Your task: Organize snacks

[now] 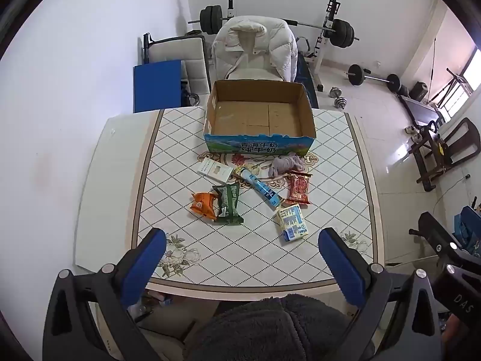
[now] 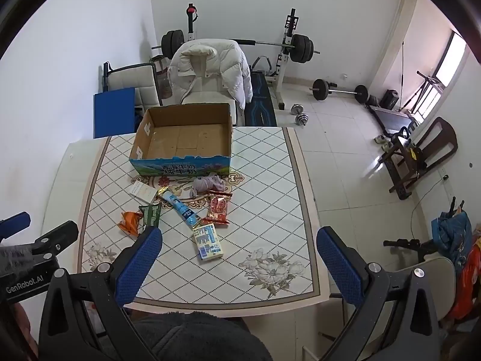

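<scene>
An open cardboard box (image 1: 306, 114) (image 2: 141, 141) stands empty at the table's far side. Before it lie a white pack (image 1: 215, 170) (image 2: 143, 192), an orange packet (image 1: 203, 202) (image 2: 130, 222), a green packet (image 1: 228, 200) (image 2: 151, 215), a blue tube (image 1: 261, 189) (image 2: 181, 207), a red packet (image 1: 298, 189) (image 2: 218, 207), a yellow-blue carton (image 1: 292, 222) (image 2: 208, 240) and a purple cloth (image 1: 285, 164) (image 2: 207, 184). My left gripper (image 1: 242, 240) and right gripper (image 2: 239, 242) both hang open above the table's near edge, holding nothing.
The tiled table (image 1: 186, 138) (image 2: 264, 162) stands against a white wall on the left. A chair with a white jacket (image 1: 255, 48) (image 2: 210, 66) sits behind the box. Barbells and a weight bench (image 1: 330, 30) fill the far room. A person's dark fleece sleeve (image 1: 270, 325) is below.
</scene>
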Demonstrator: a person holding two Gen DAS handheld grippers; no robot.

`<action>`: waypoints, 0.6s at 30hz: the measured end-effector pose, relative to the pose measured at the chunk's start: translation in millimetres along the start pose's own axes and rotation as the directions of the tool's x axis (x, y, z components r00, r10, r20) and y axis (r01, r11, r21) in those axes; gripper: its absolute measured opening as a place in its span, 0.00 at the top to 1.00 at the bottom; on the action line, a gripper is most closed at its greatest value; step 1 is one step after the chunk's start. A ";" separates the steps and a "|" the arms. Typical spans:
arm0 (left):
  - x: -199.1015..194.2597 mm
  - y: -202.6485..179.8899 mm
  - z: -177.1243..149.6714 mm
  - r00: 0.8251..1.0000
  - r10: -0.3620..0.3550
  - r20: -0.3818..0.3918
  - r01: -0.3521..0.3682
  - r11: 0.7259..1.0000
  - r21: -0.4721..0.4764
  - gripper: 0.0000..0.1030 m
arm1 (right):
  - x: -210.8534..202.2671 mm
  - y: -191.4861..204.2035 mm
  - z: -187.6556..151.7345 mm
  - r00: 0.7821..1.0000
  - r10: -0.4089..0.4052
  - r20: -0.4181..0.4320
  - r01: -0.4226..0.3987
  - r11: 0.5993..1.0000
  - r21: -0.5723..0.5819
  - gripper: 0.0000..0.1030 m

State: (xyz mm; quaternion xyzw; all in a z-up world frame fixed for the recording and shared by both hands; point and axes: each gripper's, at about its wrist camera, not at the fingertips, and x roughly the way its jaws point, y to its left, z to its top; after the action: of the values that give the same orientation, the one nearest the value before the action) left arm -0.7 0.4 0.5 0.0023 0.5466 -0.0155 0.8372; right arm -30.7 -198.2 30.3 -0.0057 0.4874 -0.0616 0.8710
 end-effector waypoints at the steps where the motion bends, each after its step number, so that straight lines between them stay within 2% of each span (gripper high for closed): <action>1: -0.6 -0.2 -0.4 1.000 -0.002 0.002 0.002 1.000 0.002 0.00 | 0.1 0.4 -0.2 1.000 0.000 0.000 0.000 1.000 0.000 0.00; 8: -1.7 0.1 -1.8 1.000 0.011 -0.006 -0.011 1.000 0.006 0.00 | -1.8 -3.6 -3.0 1.000 0.020 -0.010 -0.020 1.000 0.020 0.00; 18: 2.3 3.6 -13.1 1.000 -0.002 -0.022 0.002 1.000 0.001 0.00 | 0.4 1.4 -13.4 0.999 -0.025 -0.022 0.026 0.999 0.023 0.00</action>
State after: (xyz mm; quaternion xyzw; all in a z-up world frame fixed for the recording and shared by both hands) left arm -11.7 4.2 -7.0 0.0024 0.5558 -0.0164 0.8311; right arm -41.7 -196.2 22.8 -0.0010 0.4961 -0.0784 0.8647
